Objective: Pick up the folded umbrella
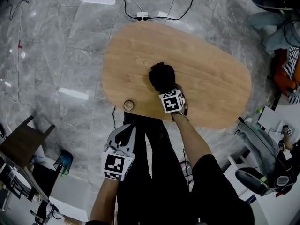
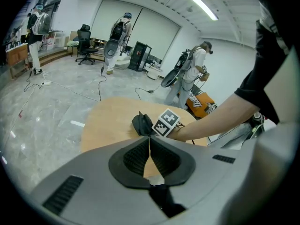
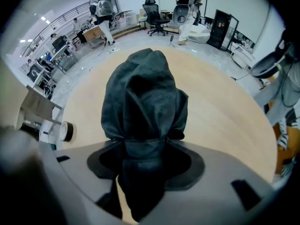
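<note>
While my right claw (image 3: 143,156) pinches the folded umbrella (image 3: 143,95) at its near end, it rests on the wooden table (image 1: 211,74); my left claw (image 2: 149,146) hangs closed, empty, short of the table.

Left claw (image 2: 150,143) jaws together, right claw (image 3: 143,149) pointing steeply down, clamped on folded umbrella (image 3: 143,88)
</note>
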Available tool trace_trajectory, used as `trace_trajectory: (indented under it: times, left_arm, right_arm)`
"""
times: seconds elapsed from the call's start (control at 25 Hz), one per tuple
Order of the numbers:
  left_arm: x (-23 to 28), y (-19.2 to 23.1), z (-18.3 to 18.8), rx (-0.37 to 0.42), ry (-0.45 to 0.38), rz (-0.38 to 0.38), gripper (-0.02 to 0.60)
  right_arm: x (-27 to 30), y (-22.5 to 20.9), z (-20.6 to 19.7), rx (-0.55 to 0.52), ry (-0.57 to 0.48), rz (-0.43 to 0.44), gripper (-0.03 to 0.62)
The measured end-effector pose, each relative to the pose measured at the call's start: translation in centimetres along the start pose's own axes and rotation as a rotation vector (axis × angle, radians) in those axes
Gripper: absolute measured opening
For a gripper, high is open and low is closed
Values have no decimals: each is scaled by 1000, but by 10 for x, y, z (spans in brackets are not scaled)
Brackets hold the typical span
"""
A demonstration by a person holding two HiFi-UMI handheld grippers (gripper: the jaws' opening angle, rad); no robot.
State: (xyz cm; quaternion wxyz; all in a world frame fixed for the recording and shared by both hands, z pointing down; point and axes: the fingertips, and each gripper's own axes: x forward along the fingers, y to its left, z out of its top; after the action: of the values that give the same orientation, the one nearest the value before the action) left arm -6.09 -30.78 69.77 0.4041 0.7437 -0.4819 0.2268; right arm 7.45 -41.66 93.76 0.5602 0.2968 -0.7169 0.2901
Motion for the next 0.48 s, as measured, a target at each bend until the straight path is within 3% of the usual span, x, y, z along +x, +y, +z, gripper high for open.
trace_trajectory:
  times: [0.48]
  left_arm:
    - [-10,7,7,24,-18,4,18]
  right_arm:
    - [-17,9,-4,65,-56,31,233]
